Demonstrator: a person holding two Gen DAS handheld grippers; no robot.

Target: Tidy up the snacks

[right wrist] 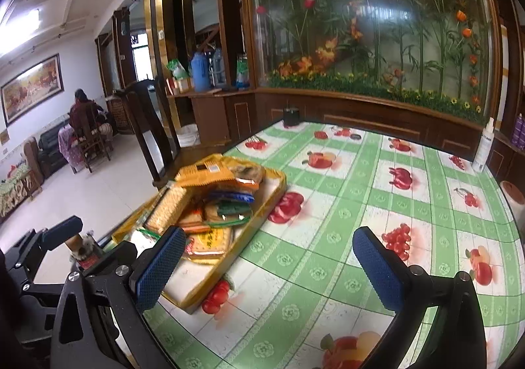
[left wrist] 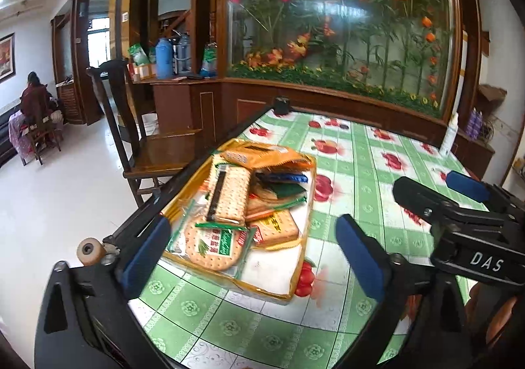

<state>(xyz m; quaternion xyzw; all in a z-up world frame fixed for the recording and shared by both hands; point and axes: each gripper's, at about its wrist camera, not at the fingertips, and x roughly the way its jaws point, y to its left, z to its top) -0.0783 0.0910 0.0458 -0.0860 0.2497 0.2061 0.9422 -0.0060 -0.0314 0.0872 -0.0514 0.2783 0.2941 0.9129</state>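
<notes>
A yellow-rimmed tray (left wrist: 297, 274) lies on the table's left side, piled with several cracker and biscuit packets (left wrist: 229, 195). A round cracker packet with a green label (left wrist: 213, 244) lies at its near end. My left gripper (left wrist: 256, 257) is open and empty, held just above the tray's near end. My right gripper (right wrist: 265, 270) is open and empty, to the right of the tray (right wrist: 183, 298) over the tablecloth. The packets (right wrist: 210, 208) also show in the right wrist view. The right gripper's body (left wrist: 459, 221) shows at the right of the left wrist view.
The table wears a green checked cloth with fruit prints (right wrist: 344, 215). A wooden chair (left wrist: 157, 152) stands at the table's left edge. A white spray bottle (right wrist: 484, 146) and a black cup (right wrist: 291, 116) stand at the far edge. A paper roll (right wrist: 515, 198) sits at right.
</notes>
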